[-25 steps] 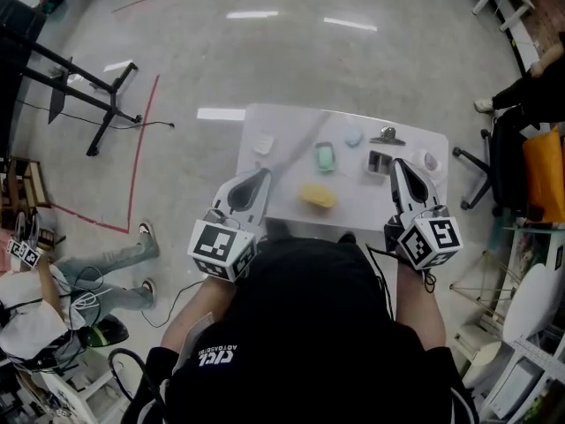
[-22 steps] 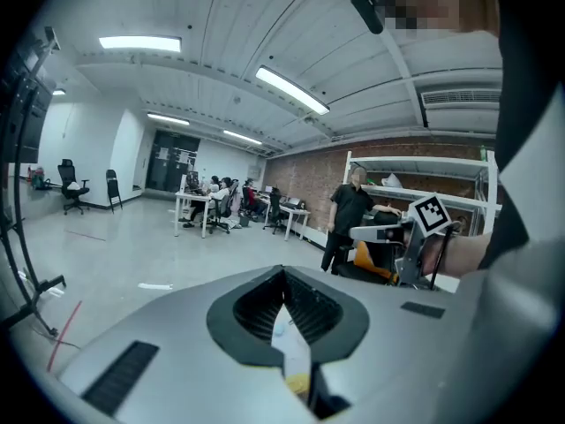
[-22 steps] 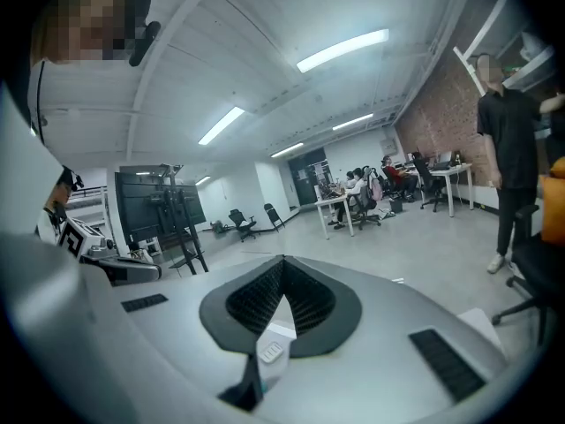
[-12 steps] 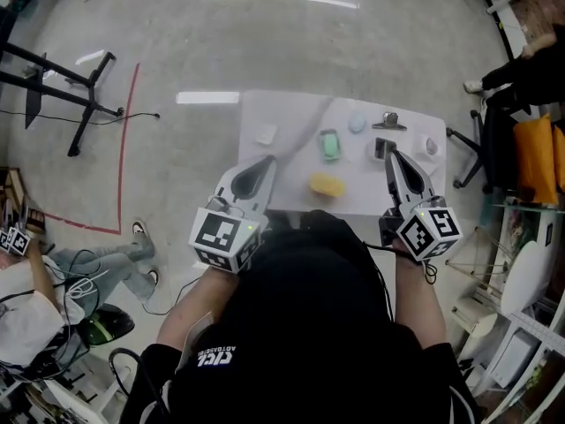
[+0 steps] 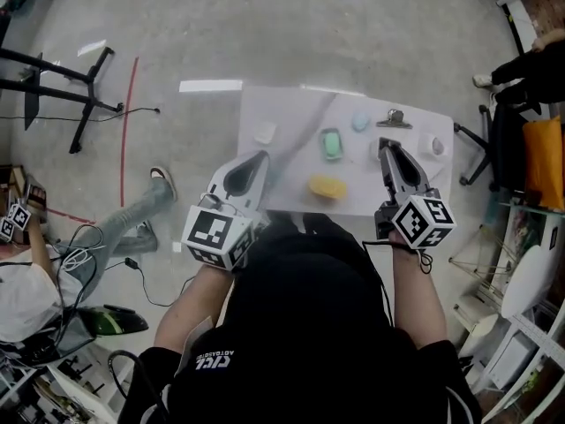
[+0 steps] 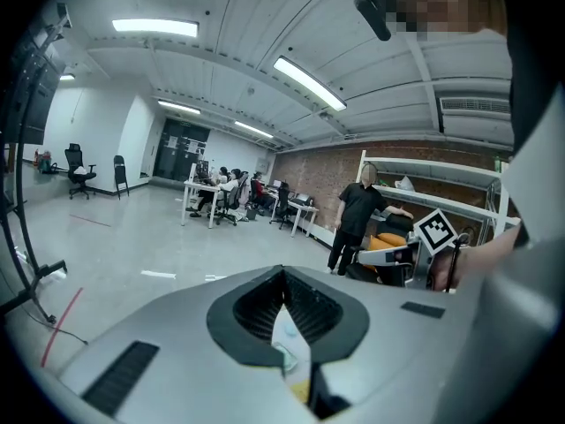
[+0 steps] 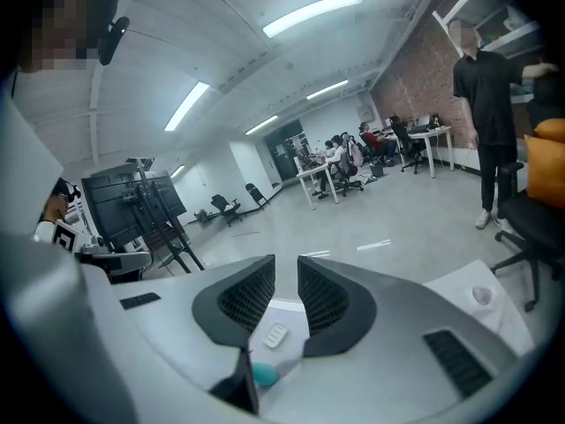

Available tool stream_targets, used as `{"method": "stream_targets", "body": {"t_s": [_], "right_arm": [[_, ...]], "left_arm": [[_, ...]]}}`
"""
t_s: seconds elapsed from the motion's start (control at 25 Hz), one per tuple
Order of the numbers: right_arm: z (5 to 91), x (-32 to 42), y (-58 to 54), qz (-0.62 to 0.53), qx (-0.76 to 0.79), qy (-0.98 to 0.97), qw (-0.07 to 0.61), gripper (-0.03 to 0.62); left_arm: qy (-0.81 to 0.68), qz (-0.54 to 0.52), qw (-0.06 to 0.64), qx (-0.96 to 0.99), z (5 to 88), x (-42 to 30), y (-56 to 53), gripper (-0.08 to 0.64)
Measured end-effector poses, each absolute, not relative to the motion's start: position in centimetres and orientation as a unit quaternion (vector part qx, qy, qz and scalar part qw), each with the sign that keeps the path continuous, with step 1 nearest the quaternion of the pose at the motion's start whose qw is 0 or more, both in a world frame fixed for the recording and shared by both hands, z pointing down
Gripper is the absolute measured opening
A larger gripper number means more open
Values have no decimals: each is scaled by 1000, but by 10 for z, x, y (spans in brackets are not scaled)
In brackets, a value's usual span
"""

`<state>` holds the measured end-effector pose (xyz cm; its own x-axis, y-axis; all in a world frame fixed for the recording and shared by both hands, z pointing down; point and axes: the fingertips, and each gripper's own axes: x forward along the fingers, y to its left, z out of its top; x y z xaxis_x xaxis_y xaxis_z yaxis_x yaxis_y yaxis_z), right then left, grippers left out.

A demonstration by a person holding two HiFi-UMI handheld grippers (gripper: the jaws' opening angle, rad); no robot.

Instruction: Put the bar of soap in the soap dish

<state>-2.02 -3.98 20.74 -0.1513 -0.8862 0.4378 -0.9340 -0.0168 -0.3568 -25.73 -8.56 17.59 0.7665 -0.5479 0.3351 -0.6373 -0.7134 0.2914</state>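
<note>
Binder clip [image 5: 393,118] on white table [image 5: 291,104]

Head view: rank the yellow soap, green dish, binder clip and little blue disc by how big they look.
1. yellow soap and green dish: about alike, so I can't separate them.
2. binder clip, a little smaller.
3. blue disc, smallest.

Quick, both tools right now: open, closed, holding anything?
Left tool: closed, empty.
Right tool: open, has just been opening, nothing between its jaws.
</note>
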Motion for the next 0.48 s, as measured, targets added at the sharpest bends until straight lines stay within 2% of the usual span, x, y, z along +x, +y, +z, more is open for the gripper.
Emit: {"method": "stream_targets", "body": {"t_s": [0.12, 0.24, 0.48], "right_arm": [[218, -15, -49, 294, 642, -707, 44, 86], [235, -4, -64, 301, 631, -713, 51, 160], [273, 17, -72, 310, 615, -722, 69, 169]], "left_arm": [[-326, 105, 201, 918, 181, -248, -98, 11], [-321, 98, 194, 922, 186, -229, -115, 10], [-330, 101, 214, 914, 221, -202, -125, 9]]}}
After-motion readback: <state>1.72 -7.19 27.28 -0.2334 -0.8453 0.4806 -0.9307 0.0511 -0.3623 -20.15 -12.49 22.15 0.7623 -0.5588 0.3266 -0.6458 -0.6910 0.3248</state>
